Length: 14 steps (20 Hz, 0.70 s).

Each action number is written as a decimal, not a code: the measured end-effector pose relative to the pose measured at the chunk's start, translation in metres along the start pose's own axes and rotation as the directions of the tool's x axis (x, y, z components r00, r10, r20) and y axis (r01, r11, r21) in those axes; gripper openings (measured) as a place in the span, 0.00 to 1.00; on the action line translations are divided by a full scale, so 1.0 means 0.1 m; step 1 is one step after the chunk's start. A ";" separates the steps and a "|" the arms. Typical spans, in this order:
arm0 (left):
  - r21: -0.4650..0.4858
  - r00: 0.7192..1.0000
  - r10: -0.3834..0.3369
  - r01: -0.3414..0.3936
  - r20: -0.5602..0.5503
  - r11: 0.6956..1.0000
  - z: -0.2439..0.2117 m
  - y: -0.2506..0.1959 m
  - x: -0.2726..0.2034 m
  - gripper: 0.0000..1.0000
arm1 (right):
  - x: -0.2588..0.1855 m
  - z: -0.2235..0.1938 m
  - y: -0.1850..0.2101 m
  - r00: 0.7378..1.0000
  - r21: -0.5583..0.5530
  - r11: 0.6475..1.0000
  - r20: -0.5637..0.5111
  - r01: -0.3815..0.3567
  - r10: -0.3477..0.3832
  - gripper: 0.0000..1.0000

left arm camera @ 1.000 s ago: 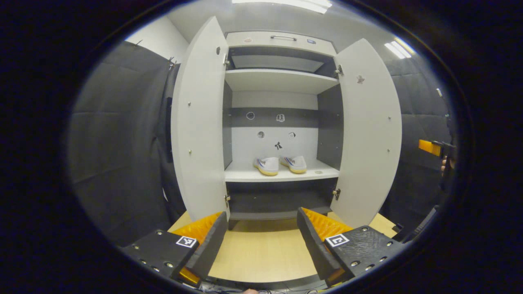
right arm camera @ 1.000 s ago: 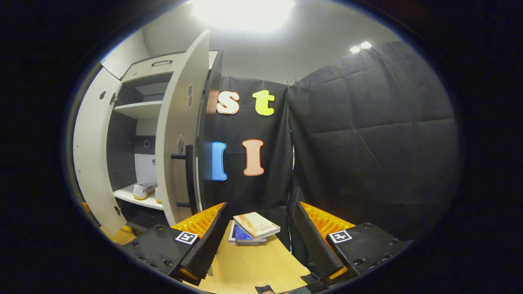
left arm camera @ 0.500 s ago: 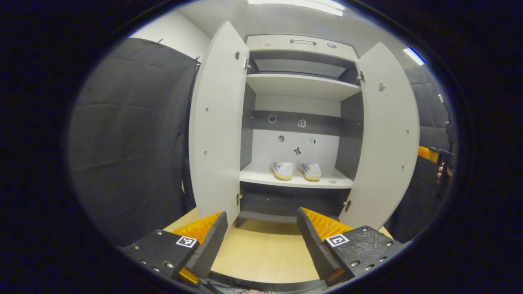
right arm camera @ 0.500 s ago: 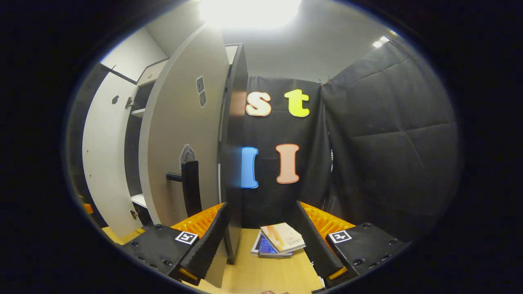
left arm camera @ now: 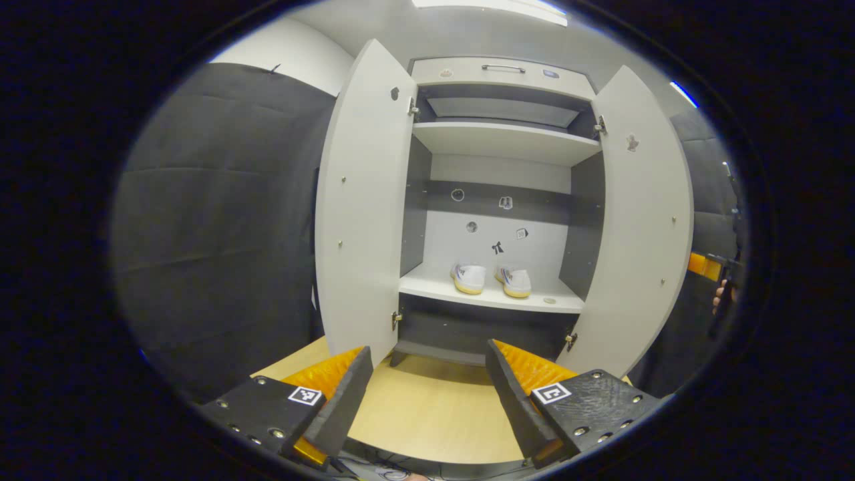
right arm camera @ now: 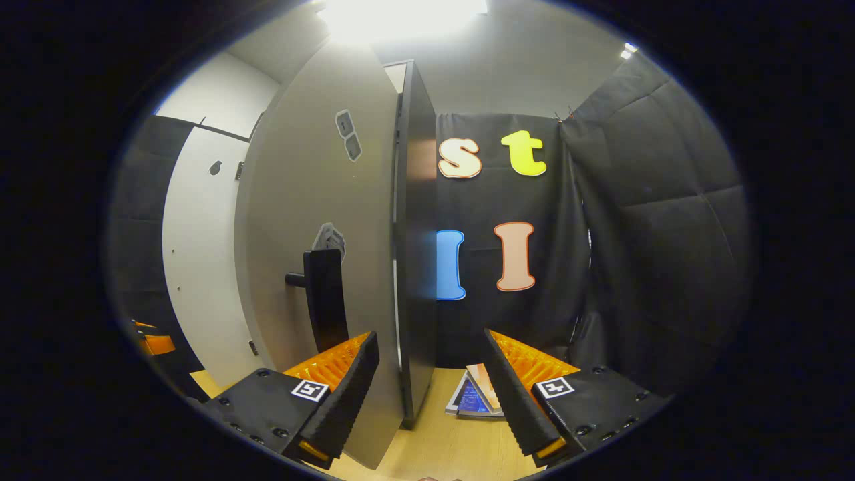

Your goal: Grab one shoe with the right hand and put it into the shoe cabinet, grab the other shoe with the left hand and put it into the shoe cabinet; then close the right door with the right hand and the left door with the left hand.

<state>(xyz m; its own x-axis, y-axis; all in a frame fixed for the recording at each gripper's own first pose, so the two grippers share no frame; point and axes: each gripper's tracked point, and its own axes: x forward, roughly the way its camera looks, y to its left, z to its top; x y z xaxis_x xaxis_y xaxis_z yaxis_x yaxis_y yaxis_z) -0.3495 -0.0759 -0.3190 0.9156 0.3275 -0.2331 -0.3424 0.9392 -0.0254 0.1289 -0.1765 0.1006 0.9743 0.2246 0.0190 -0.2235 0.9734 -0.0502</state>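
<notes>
Two white shoes with yellow soles [left arm camera: 468, 278] [left arm camera: 514, 282] stand side by side on the lower shelf of the shoe cabinet [left arm camera: 501, 137]. Both doors hang wide open, the left door [left arm camera: 364, 214] and the right door [left arm camera: 641, 220]. My left gripper [left arm camera: 427, 394] is open and holds nothing, in front of the cabinet over the wooden table [left arm camera: 427, 414]. My right gripper [right arm camera: 431, 394] is open close to the outer face of the right door [right arm camera: 314, 200], whose lower edge lies between its fingers. The black door handle [right arm camera: 325, 300] is just left of them. A hand holds the right gripper [left arm camera: 705, 265] behind that door.
The cabinet's dark side panel [right arm camera: 415, 234] stands straight ahead of the right gripper. A small stack of books [right arm camera: 477, 401] lies on the table by the booth's black cloth wall [right arm camera: 634, 254]. The left gripper [right arm camera: 157, 344] shows low beyond the doors.
The right gripper has swung round and closed in on the right door's outer face and handle. The left gripper has drifted left, so the cabinet sits farther right in its view.
</notes>
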 end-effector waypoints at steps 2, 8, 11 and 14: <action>-0.008 1.000 0.012 -0.012 0.013 1.000 0.08 0.08 0.05 0.98 | 0.00 -0.01 0.00 1.000 0.000 1.000 -0.004 0.001 -0.001 0.97; -0.032 1.000 0.016 -0.015 0.018 0.999 0.10 0.25 0.25 0.98 | 0.01 0.00 0.16 1.000 0.007 1.000 -0.006 0.008 -0.008 0.97; -0.041 1.000 0.007 -0.007 0.009 0.999 0.08 0.37 0.34 0.98 | 0.03 -0.03 0.29 1.000 0.034 0.999 -0.010 0.018 -0.017 0.97; -0.041 1.000 0.016 -0.016 0.010 0.999 0.09 0.55 0.37 0.98 | 0.07 -0.07 0.45 0.999 0.056 0.998 -0.024 0.026 -0.025 0.96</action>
<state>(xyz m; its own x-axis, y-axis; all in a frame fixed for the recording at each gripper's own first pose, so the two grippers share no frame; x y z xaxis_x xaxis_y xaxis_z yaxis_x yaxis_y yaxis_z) -0.3326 -0.0116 -0.3201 0.9121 0.3436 -0.2238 -0.3650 0.9290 -0.0613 0.1263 -0.1318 0.0917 0.9800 0.1991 -0.0037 -0.1990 0.9800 0.0064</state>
